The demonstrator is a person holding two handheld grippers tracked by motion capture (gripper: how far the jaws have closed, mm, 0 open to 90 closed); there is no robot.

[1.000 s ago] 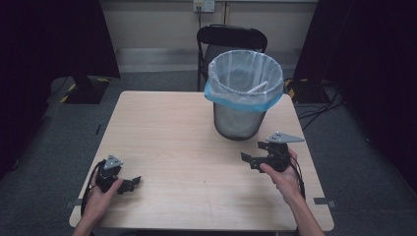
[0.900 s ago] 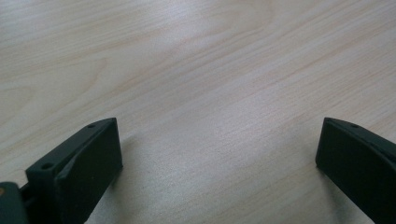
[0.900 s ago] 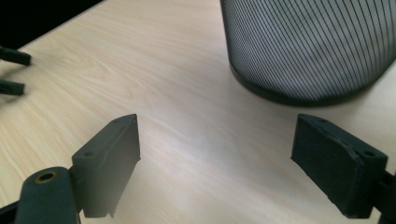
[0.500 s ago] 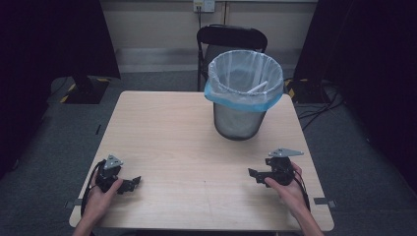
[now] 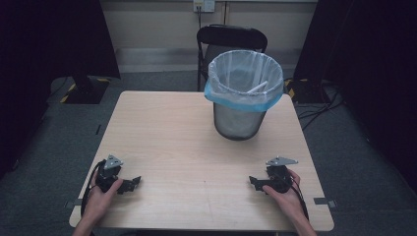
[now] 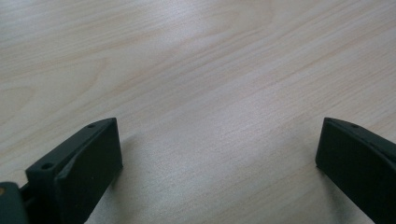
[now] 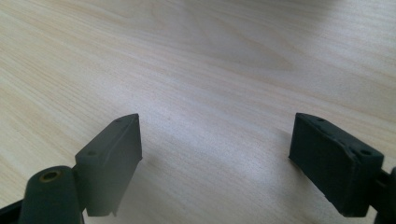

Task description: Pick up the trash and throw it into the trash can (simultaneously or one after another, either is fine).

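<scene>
Resting near the table's (image 5: pixel 162 123) 6 o'clock edge, the left hand-held gripper (image 5: pixel 132 184) and right hand-held gripper (image 5: pixel 255 182) both gape wide and empty. Bare wood lies between them. The bin (image 5: pixel 244 93) stands at 1 o'clock, well apart.

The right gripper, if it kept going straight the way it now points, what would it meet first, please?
Probably nothing: the right gripper points left across the bare table, jaws open. Farther along that line sits the left gripper, though depth is unclear.

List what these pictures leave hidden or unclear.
- Bin contents, high view: the liner and rim hide the bottom; the pale stick inside is too small to identify.
- Chair, high view: its seat sits behind the bin.
- Both forearms, high view: cut by the bottom edge.
</scene>
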